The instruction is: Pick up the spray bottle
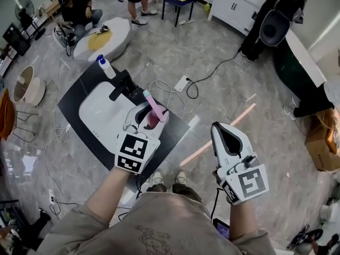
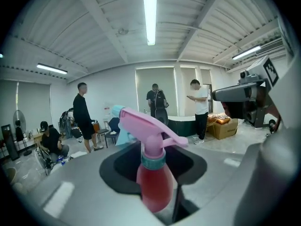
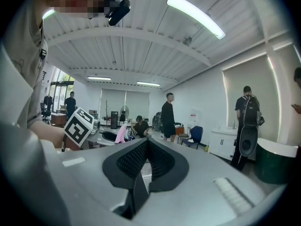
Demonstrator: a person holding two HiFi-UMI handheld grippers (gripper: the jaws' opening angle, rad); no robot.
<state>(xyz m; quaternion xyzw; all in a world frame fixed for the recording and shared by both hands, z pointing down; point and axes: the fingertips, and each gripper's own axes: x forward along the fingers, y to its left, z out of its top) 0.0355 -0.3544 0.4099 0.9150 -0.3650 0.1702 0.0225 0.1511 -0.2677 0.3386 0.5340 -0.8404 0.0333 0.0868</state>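
Note:
The spray bottle point(image 1: 154, 113) has a red body, a teal collar and a pink trigger head. My left gripper point(image 1: 149, 122) is shut on its body and holds it above the right end of the white sink point(image 1: 98, 110). In the left gripper view the spray bottle point(image 2: 155, 178) stands upright between the jaws, its pink head pointing left. My right gripper point(image 1: 227, 138) hangs to the right over the floor, jaws shut with nothing between them; the right gripper point(image 3: 143, 166) shows its ribbed pads pressed together.
The sink sits in a black counter point(image 1: 71, 97) with a black faucet point(image 1: 123, 85) and a white bottle with a blue cap point(image 1: 105, 66) at its far corner. A power strip and cables point(image 1: 183, 84) lie on the floor. Several people stand and sit around the room.

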